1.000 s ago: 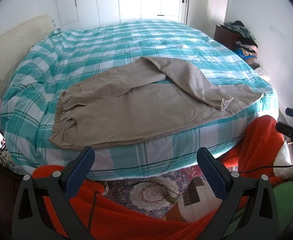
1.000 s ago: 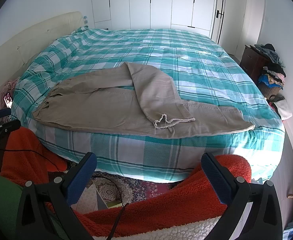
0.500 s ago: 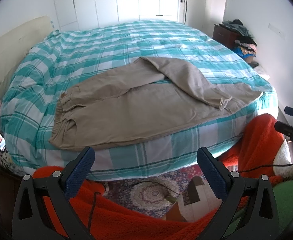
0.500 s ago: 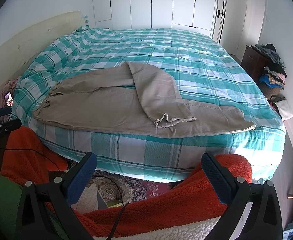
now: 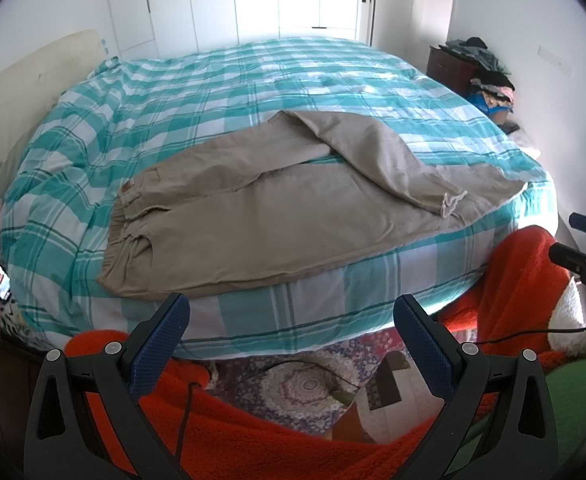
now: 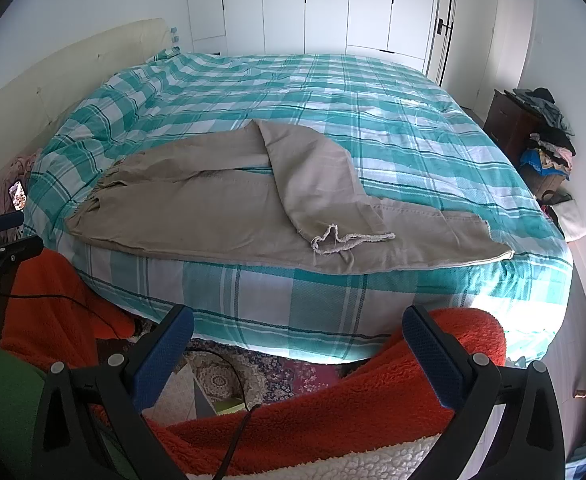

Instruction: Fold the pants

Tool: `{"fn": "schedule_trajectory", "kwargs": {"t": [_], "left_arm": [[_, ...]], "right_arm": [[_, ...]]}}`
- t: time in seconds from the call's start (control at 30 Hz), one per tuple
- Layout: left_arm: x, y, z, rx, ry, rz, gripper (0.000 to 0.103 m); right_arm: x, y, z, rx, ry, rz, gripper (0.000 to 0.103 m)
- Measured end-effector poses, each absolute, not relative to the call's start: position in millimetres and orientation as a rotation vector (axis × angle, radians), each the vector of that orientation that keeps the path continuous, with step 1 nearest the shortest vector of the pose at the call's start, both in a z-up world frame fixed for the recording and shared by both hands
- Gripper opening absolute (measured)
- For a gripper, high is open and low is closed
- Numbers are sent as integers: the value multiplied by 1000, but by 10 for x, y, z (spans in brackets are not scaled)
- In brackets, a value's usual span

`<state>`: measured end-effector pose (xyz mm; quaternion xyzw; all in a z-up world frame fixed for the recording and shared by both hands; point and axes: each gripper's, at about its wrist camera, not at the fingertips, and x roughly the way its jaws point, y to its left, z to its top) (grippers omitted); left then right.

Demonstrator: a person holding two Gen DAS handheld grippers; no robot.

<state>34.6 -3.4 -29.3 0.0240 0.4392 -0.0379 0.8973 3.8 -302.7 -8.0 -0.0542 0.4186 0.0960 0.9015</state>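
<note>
hovering short of the bed [image 5: 93, 128], both claws are waiting: the left claw [image 5: 291, 314] and the right claw [image 6: 299, 326] are each spread wide and gripping nothing. the tan pants [image 5: 277, 216] are lying along the bed's near edge, waistband [image 5: 123, 232] toward the left, one leg flopping diagonally across the other so its frayed hem [image 6: 349, 238] is resting on the lower leg. judging from this, straightening is coming first: the right claw should be pinching that frayed hem and drawing the crossed leg flat onto its partner, while the left claw is pinning the waistband so nothing is sliding off.
</note>
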Motion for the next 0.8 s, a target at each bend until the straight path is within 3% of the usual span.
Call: {"fn": "schedule_trajectory", "kwargs": {"t": [0.8], "left_arm": [[354, -55, -332, 53, 915, -89, 102]], "right_arm": [[59, -3017, -108, -113, 869, 204, 103]]}}
